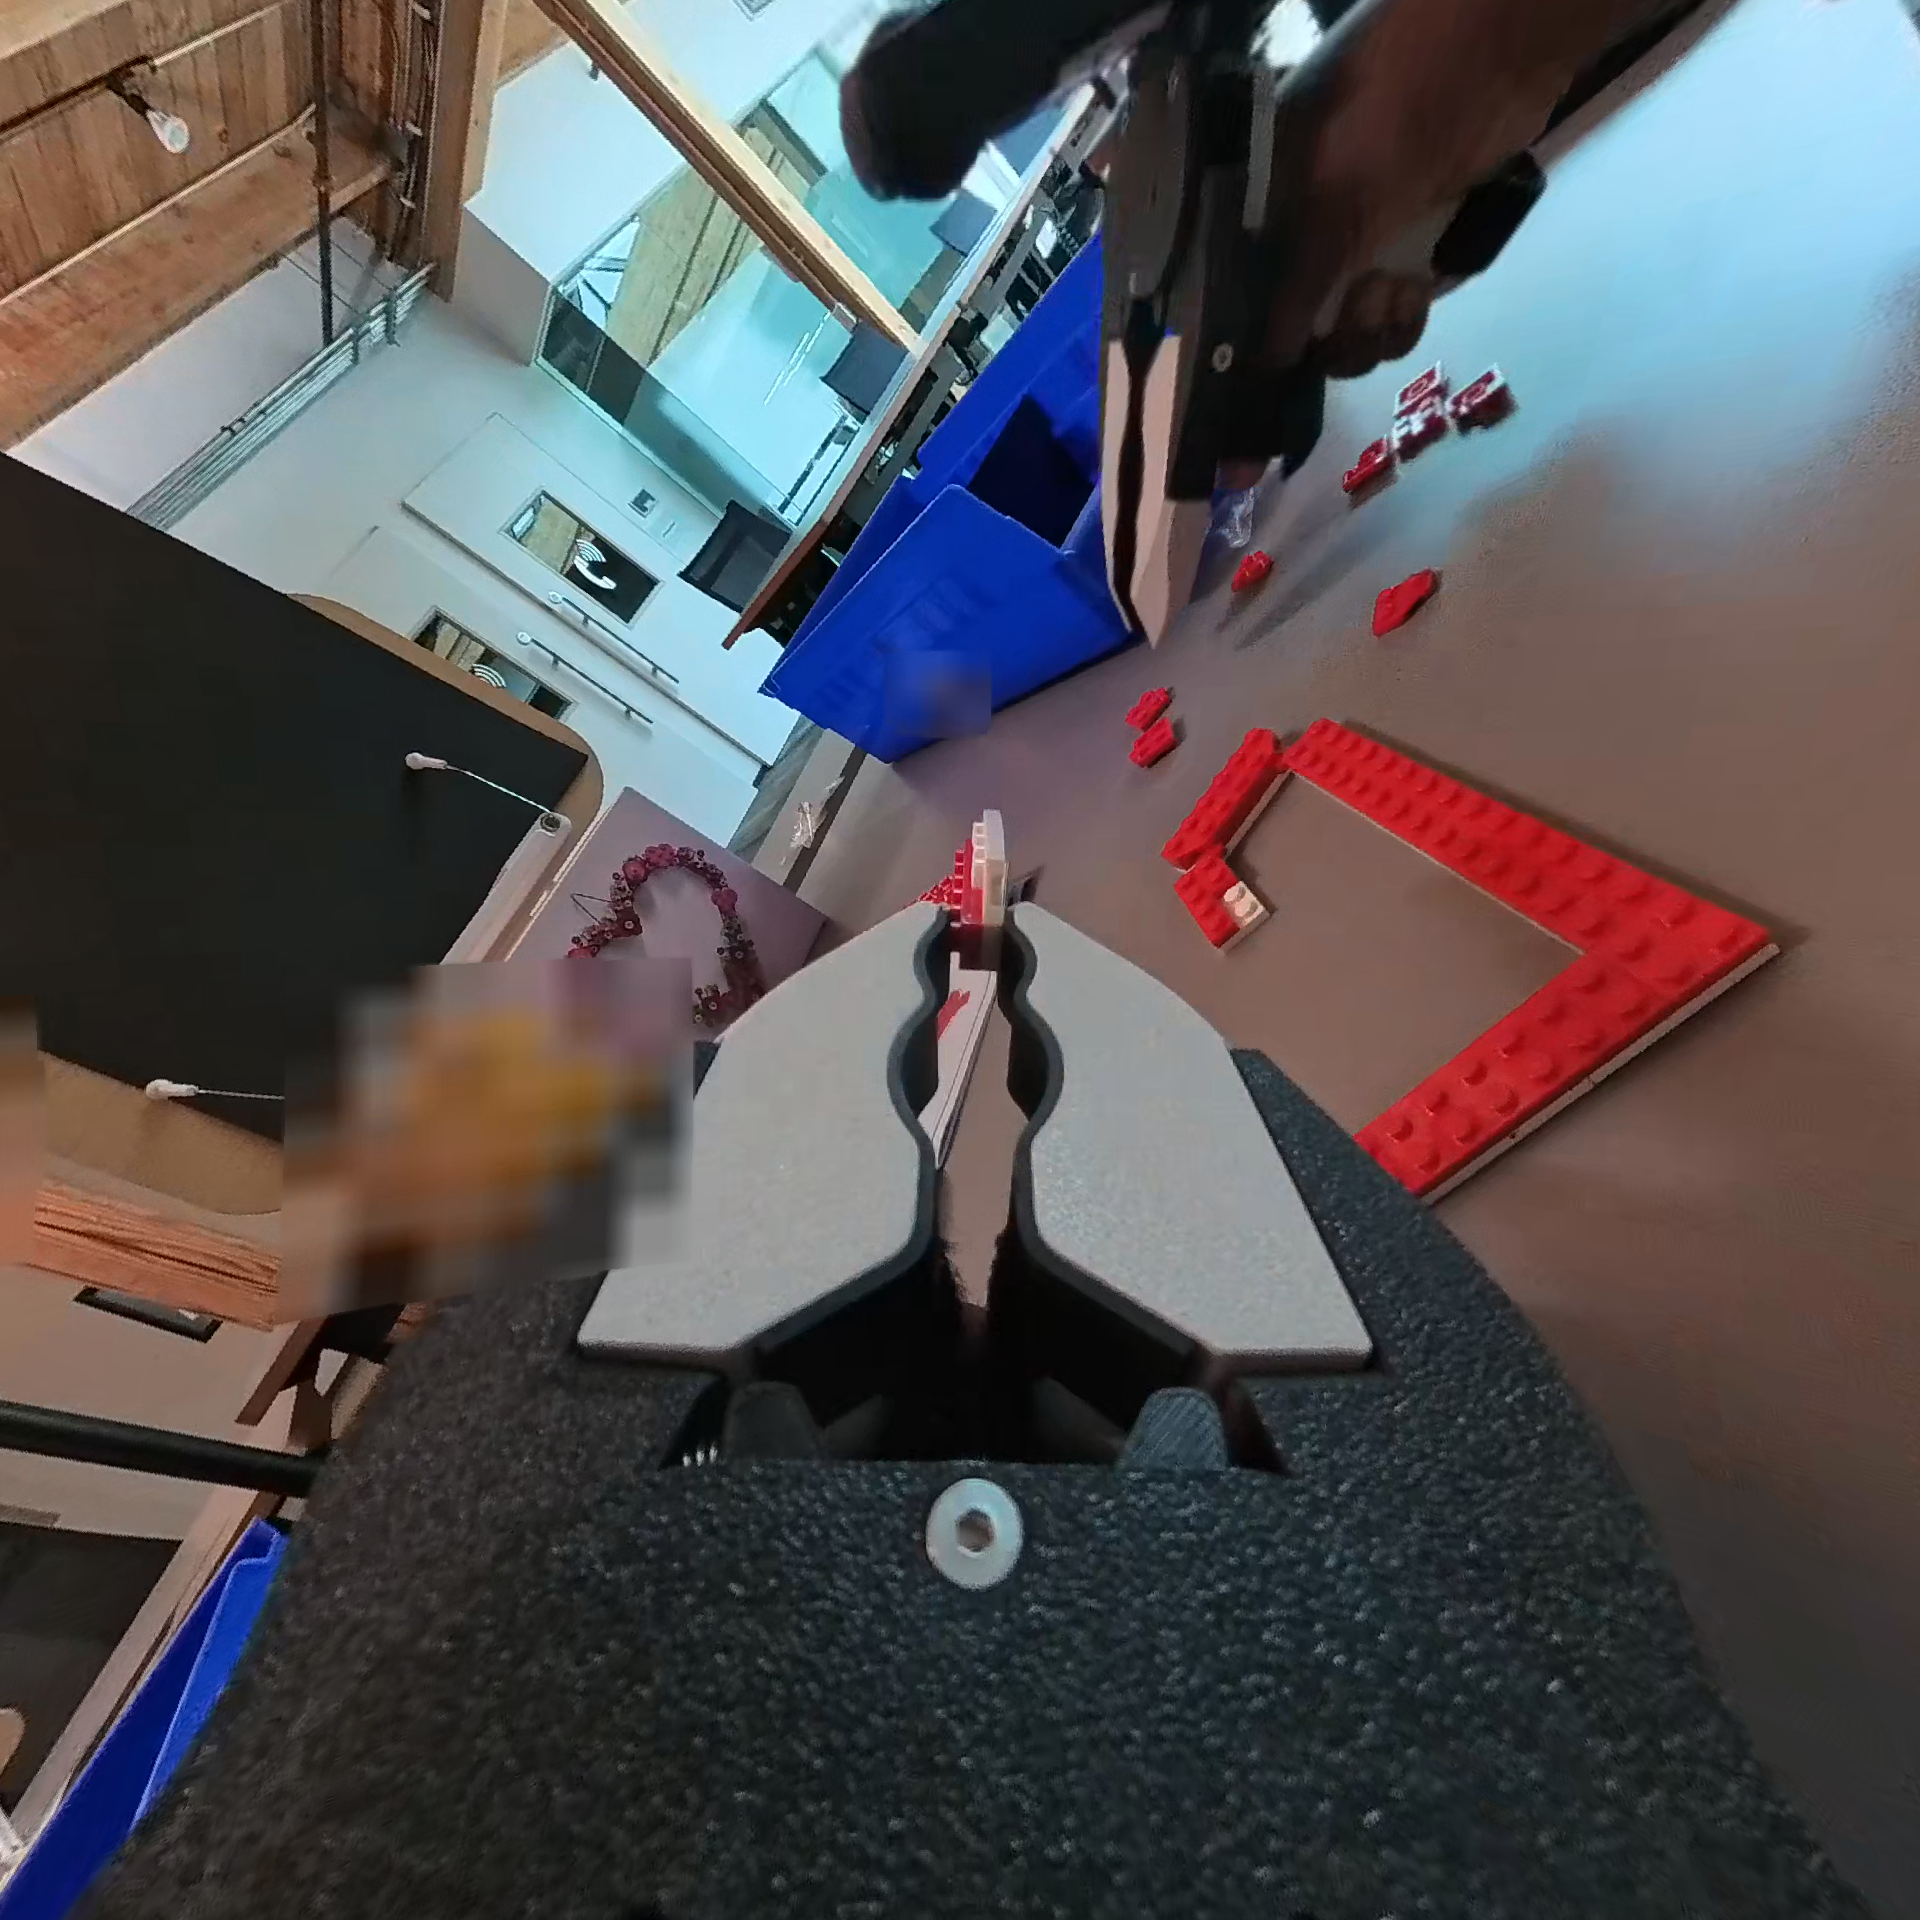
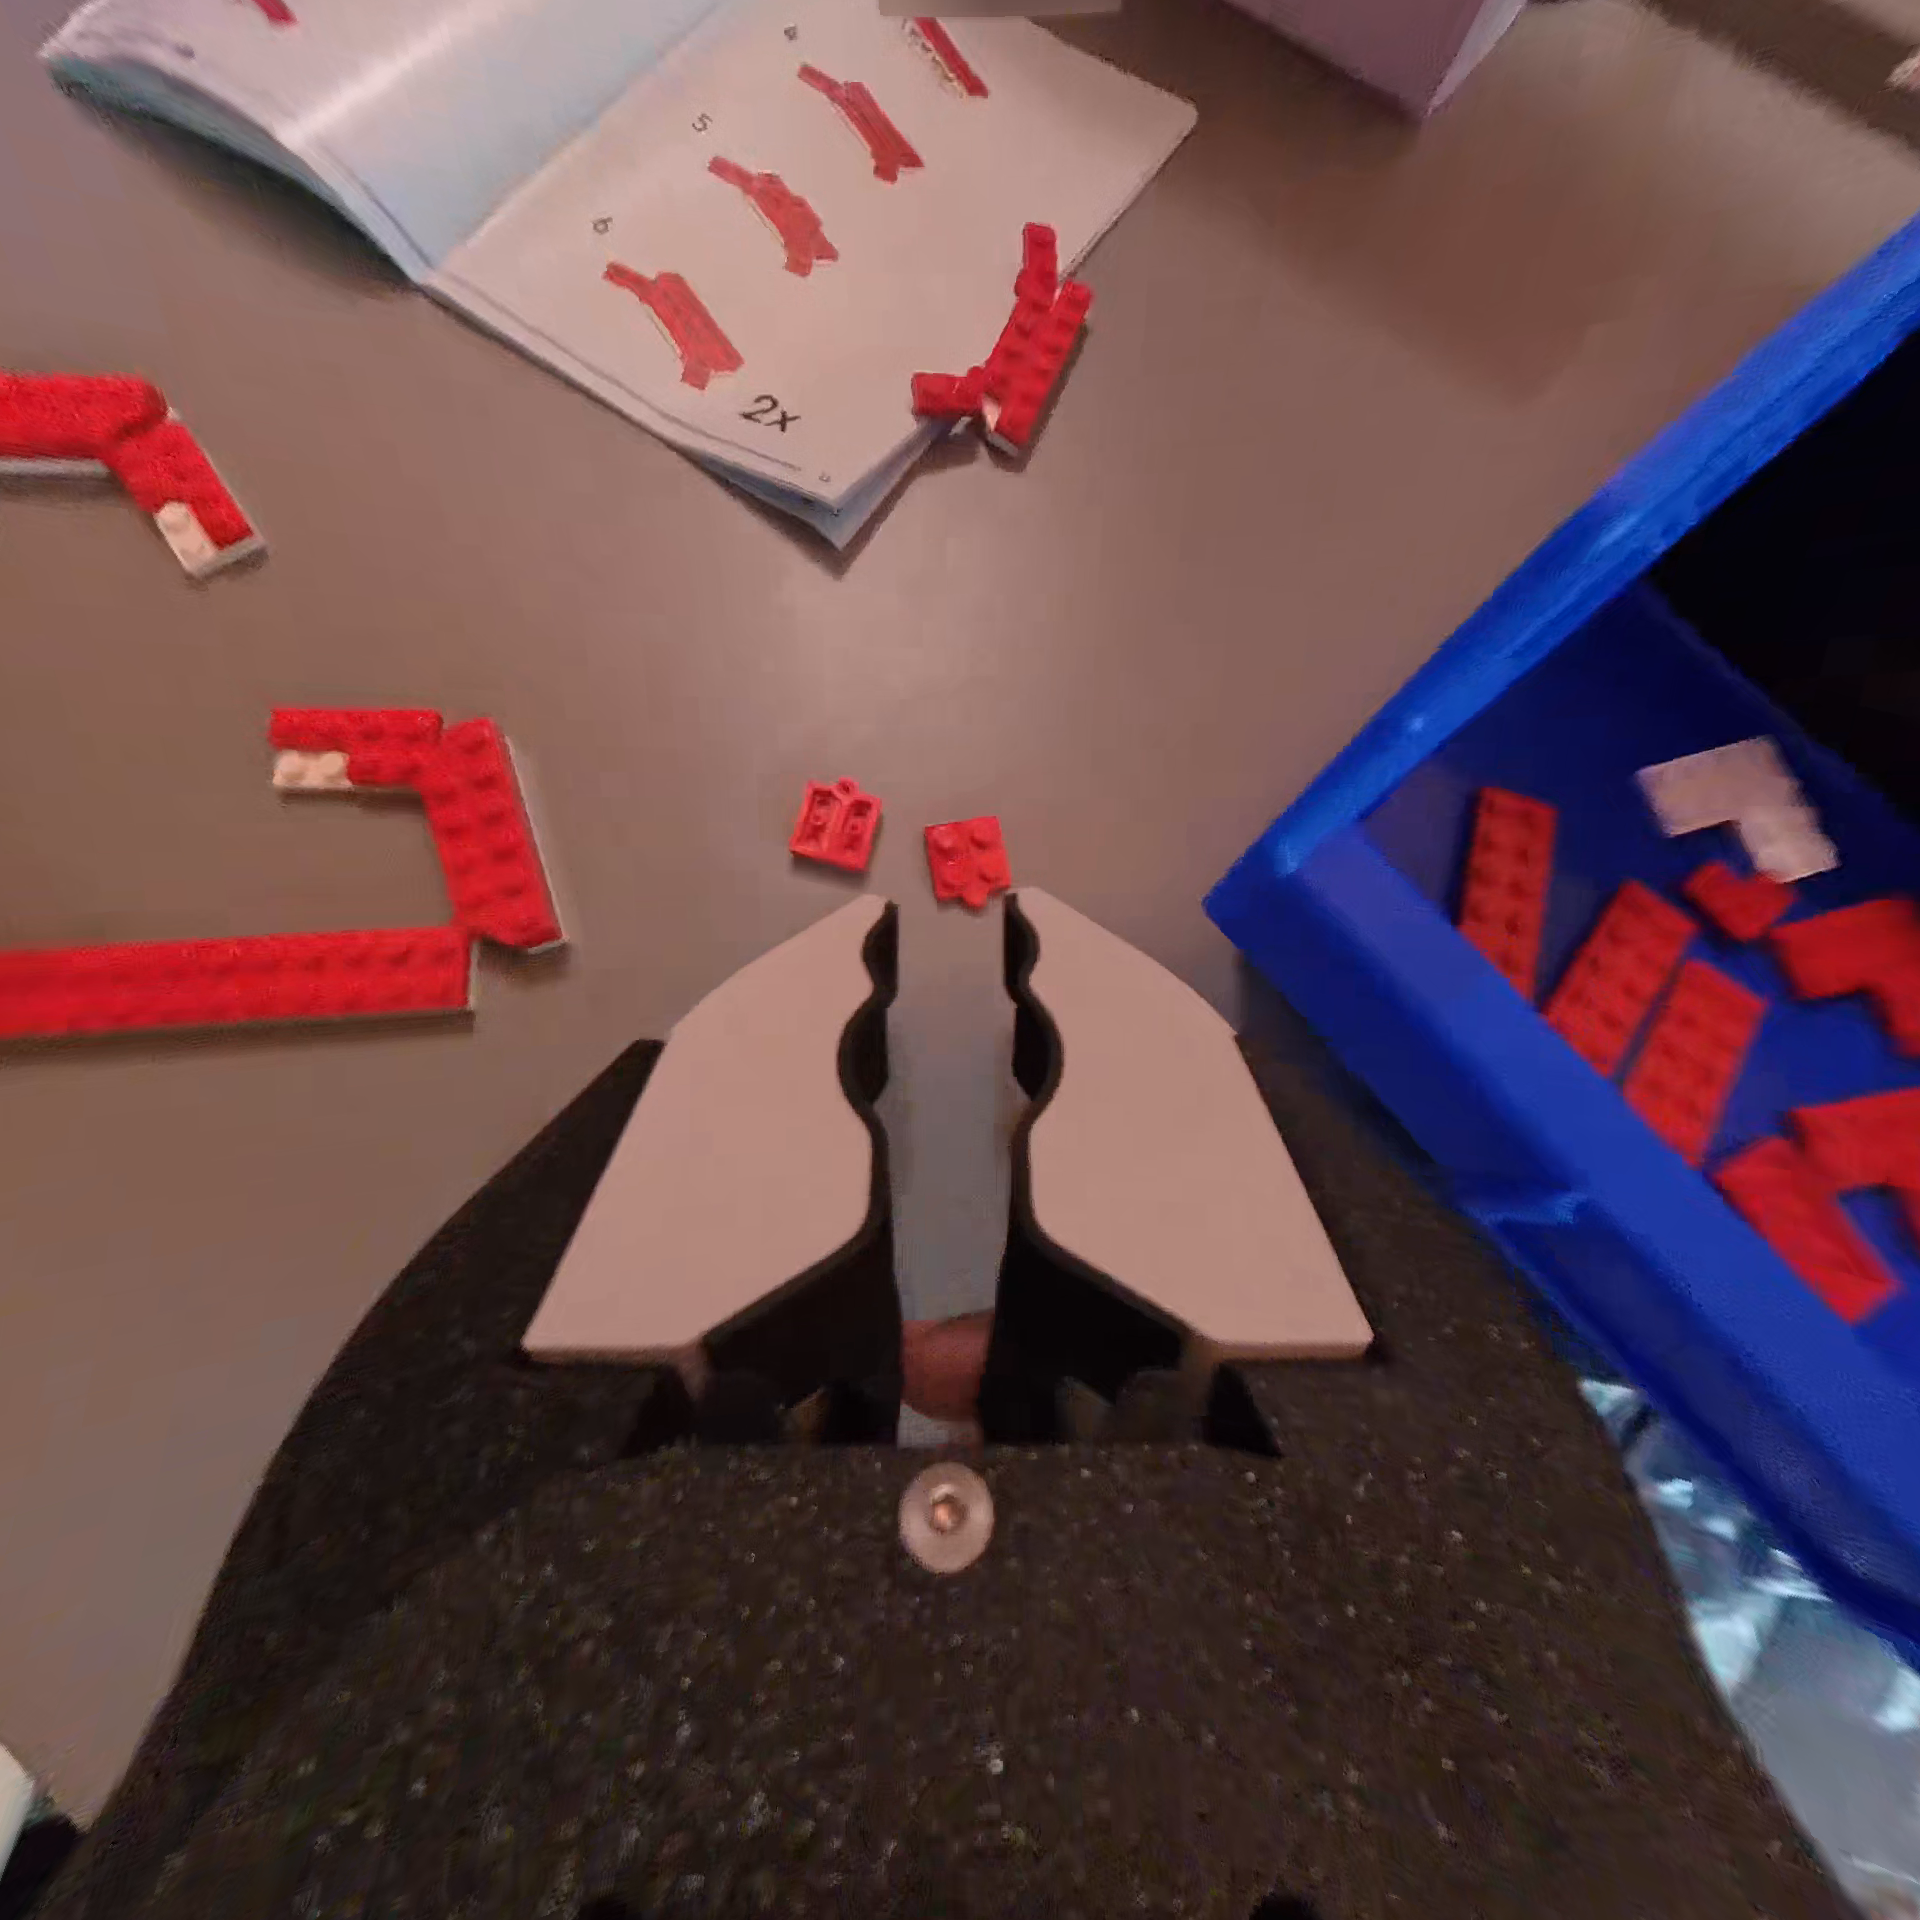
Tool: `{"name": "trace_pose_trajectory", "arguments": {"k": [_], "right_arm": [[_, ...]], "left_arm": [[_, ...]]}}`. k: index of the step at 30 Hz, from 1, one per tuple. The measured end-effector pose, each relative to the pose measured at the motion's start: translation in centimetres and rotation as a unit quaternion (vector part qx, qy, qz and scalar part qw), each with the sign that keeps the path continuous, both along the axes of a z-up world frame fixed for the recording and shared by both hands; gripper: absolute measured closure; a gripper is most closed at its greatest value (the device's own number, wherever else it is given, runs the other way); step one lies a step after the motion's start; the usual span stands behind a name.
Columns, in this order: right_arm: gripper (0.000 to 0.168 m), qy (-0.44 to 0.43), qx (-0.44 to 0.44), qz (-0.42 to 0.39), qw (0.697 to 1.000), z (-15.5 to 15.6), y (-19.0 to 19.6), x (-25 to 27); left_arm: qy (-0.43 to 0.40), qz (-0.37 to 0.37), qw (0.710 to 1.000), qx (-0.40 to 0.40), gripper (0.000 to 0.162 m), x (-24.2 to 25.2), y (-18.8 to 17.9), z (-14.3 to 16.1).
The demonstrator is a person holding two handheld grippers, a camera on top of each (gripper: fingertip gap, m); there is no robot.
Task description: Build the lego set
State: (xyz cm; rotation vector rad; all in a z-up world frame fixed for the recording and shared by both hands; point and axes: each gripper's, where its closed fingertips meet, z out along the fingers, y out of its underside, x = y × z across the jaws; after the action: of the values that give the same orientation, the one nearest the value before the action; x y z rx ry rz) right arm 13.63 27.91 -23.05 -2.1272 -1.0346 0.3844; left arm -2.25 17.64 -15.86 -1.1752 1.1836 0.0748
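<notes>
My left gripper [image 1: 977, 920] is shut on a red and white lego assembly [image 1: 987, 862] and holds it edge-up above the table. A large red angled frame [image 1: 1558, 904] lies flat to its right. My right gripper [image 2: 951, 909] is narrowly open and empty, with its tips just short of a small red plate [image 2: 967, 860] that lies studs up. A second small red plate [image 2: 834, 824] lies upside down to the left of it. The right gripper also shows in the left wrist view [image 1: 1153, 592], held by a hand above the table.
A blue bin [image 2: 1351, 862] at the right holds several red plates [image 2: 1621, 977] and a white L-shaped piece [image 2: 1735, 810]. An open instruction booklet [image 2: 623, 156] lies at the far side with a curved red assembly [image 2: 1029, 343] on it. Red frame sections [image 2: 478, 831] lie at the left.
</notes>
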Motion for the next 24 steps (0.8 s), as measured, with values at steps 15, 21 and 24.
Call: {"name": "trace_pose_trajectory", "arguments": {"k": [15, 21, 24], "right_arm": [[0.152, 0.01, -0.003, 0.041, 0.999, -1.1, 0.4, -1.4], [0.152, 0.008, 0.024, 0.049, 0.998, 1.0, -2.3, -1.1], [0.152, 0.03, 0.028, 0.091, 0.995, 1.8, -5.0, -2.1]], "left_arm": [[0.015, 0.018, 1.0, -0.002, 0.154, -0.4, 0.5, -0.4], [0.0, 0.071, 0.997, -0.004, 0.154, -1.8, 1.6, -0.1], [0.006, 0.095, 0.995, 0.005, 0.154, -2.4, 2.0, 0.0]]}}
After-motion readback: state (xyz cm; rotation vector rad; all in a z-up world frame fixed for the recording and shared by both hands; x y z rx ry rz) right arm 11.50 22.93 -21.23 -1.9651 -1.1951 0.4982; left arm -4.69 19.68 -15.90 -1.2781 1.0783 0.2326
